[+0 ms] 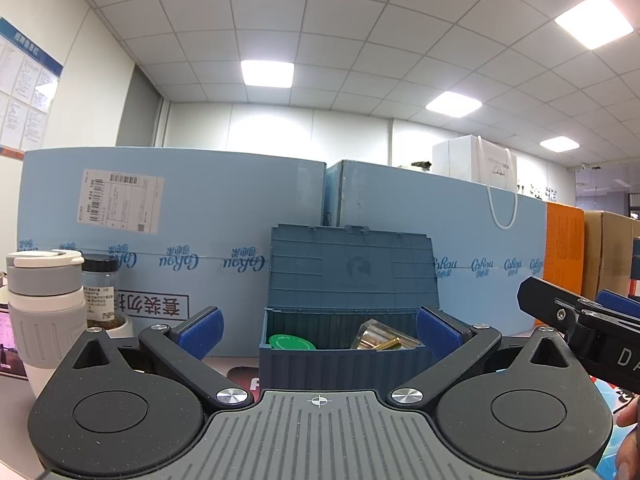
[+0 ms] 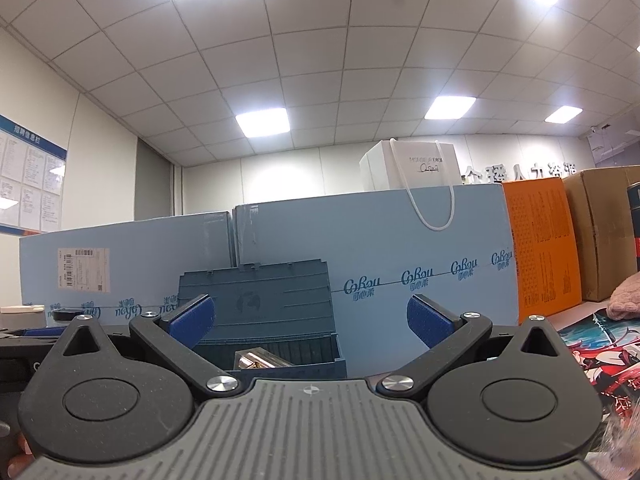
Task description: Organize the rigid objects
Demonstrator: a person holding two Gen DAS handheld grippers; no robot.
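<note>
1. The left gripper (image 1: 318,330) is level, and its jaws stand wide apart with nothing between them. It faces the open front of the blue storage box (image 1: 344,344), which sits on the worktop (image 1: 16,404) directly ahead.
2. The right gripper (image 2: 310,322) is also level, jaws wide apart and empty. From its view the storage box (image 2: 280,360) lies ahead and to the left. The right gripper also shows at the right edge of the left wrist view.
3. The hinged lid (image 1: 352,268) of the box stands upright against the light blue cartons (image 1: 200,248) at the far side. The box opening is unobstructed.
4. Task items already inside the box: one green round lid (image 1: 291,342) on the left, and one clear packet of gold-coloured parts (image 1: 382,338) on the right.
5. Judgement: neither gripper carries an item, so the step in hand appears to be selecting the next rigid object.
6. Candidates on the worktop at the near left: one white and grey tumbler (image 1: 46,308) and one glass jar with a black cap (image 1: 100,292), standing just beside each other.
7. Procedure, advised: approach the chosen object with the jaws held apart, centre the pads on its body below the cap, and close squarely. Both are upright cylinders and may tip or roll if gripped off-centre.
8. Keep the other gripper away from the box opening during placement.
9. Count: two grippers, one box, two items inside, two candidates outside.
</note>
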